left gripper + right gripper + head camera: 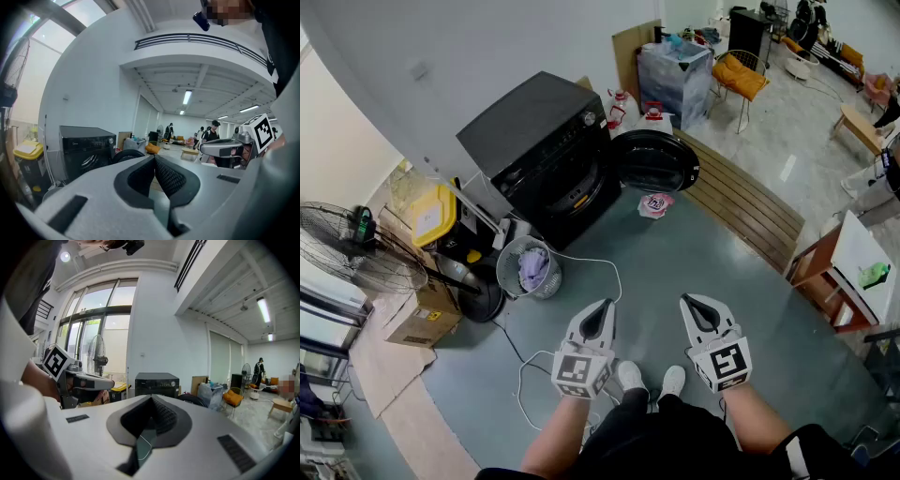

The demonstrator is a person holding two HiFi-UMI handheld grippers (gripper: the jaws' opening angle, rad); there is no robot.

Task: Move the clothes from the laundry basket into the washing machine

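Your left gripper point(600, 309) and right gripper point(689, 305) sit closest, side by side just above your shoes point(628, 375). Each has its jaws pressed together on nothing, and both gripper views show the ribbed pads meeting with no cloth between them. You hold them nearly level, noses toward the washing machine point(546, 150). That reads as a ready stance: nothing is picked up yet, and the task looks unstarted.

The laundry basket point(548, 286) stands on the floor ahead and to your left, well apart from both grippers, just beside the machine's front left corner. That spot probably keeps the carry short. The clothes point(532, 270), a lavender bundle, lie inside it below the rim. The basket is upright, its long axis vertical and its mouth open to the ceiling, so you would have to come down into it from above. The bundle itself is crumpled, and I cannot tell any long axis for it.

The machine's front faces you and slightly to your right. Its round door point(654, 161) is swung fully aside to the right, clear of the drum opening point(581, 192), so the load can go straight in. A white cable point(586, 258) loops across the floor between you and the basket. A small pink-and-white item point(655, 203) lies just below the door; what it is I cannot tell.
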